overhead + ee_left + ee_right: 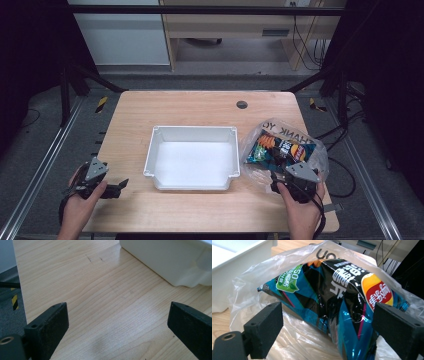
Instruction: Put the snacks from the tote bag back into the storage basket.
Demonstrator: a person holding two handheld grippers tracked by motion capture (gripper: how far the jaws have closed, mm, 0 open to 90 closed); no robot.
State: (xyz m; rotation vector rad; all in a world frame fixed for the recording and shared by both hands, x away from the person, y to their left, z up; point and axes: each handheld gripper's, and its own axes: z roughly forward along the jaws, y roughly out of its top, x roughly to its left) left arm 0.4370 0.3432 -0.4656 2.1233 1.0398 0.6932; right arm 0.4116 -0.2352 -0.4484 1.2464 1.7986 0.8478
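Jaws wide on both grippers, and we hold nothing yet.

Our right gripper (327, 332) stands with its jaws spread either side of the crisp packet (332, 300), which lies inside a clear plastic bag (285, 150) on the tabletop (200, 107), just right of the empty white tray (192, 157). We judge it is lined up to pull the packet out. Our left gripper (117, 325) waits over bare wood near the tray's left side.
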